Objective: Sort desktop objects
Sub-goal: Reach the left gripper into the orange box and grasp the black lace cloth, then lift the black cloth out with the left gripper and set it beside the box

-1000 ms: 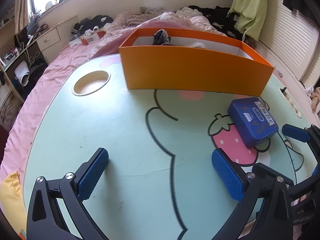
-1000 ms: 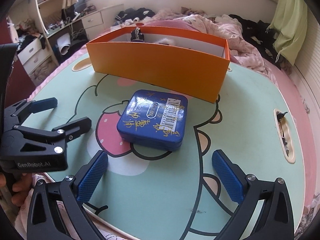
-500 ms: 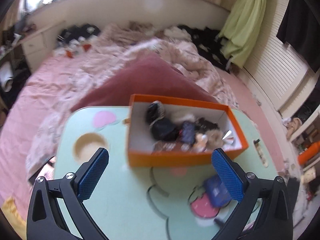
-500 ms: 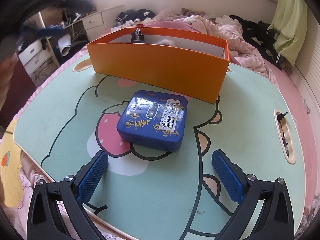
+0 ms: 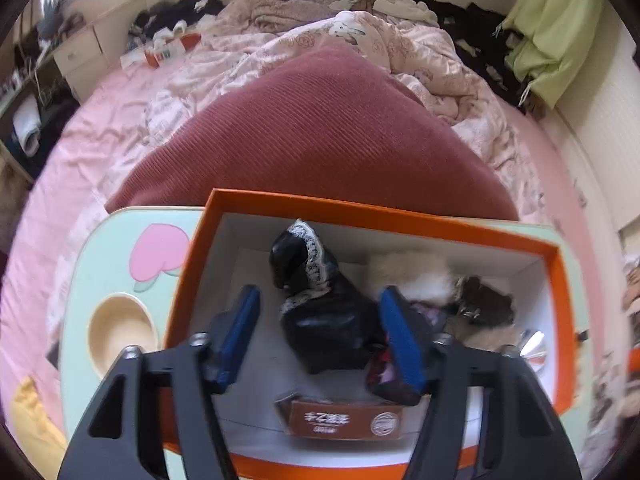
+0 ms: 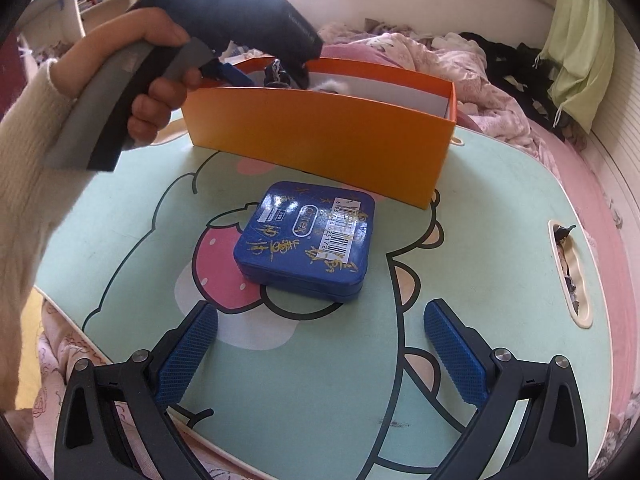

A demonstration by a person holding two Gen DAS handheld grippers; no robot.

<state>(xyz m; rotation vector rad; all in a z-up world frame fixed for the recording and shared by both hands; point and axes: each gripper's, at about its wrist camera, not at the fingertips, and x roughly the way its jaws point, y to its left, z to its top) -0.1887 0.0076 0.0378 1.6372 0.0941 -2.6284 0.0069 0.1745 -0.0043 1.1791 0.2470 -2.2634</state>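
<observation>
Blue tin (image 6: 306, 240) lies ahead of your wide-open right gripper (image 6: 320, 354); your left gripper (image 5: 320, 332) (jaws just narrowing, gripping nothing) hangs over the orange box (image 5: 188, 264).

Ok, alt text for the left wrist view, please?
The left gripper hangs over the open orange box, its jaws just narrowed around a black pouch without clearly pressing it. A brown carton and fluffy items lie beside it.
</observation>
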